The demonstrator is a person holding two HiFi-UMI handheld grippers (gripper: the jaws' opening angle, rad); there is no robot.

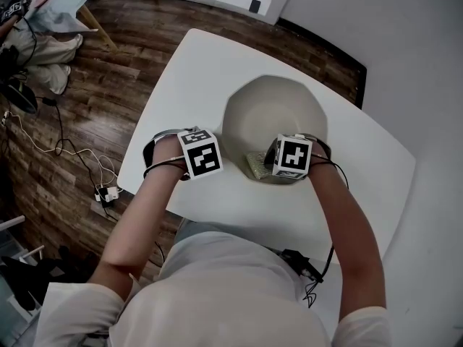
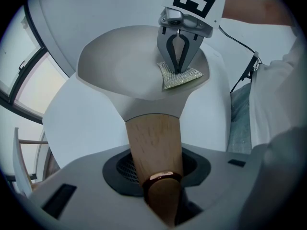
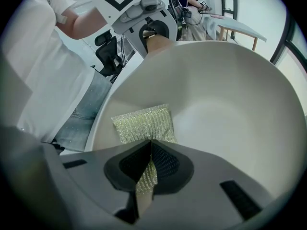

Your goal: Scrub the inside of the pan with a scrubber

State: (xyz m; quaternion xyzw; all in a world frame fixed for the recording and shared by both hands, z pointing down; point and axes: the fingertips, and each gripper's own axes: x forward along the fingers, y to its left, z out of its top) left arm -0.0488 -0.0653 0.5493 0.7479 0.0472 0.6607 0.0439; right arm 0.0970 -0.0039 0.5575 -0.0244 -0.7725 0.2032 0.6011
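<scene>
A pale, wide pan (image 1: 278, 110) sits on the white table (image 1: 188, 63), its wooden handle (image 2: 153, 143) pointing toward me. My left gripper (image 2: 160, 188) points straight down and is shut on that handle near its copper-coloured ring. A glittery green-gold scrubber (image 3: 143, 122) lies against the pan's inner wall by the near rim. My right gripper (image 3: 149, 169) is shut on the scrubber's near edge and holds it flat on the pan's surface (image 3: 225, 99). The head view shows both marker cubes side by side, left gripper (image 1: 202, 157) beside the right gripper (image 1: 288, 166), with the scrubber (image 1: 256, 165) peeking out between them.
The table's left edge (image 1: 141, 143) drops to a wooden floor with cables and a power strip (image 1: 107, 193). Another seated person (image 1: 29, 42) is at the far left. A black office chair (image 3: 108, 51) stands behind the table. A cable (image 1: 311, 273) hangs at my waist.
</scene>
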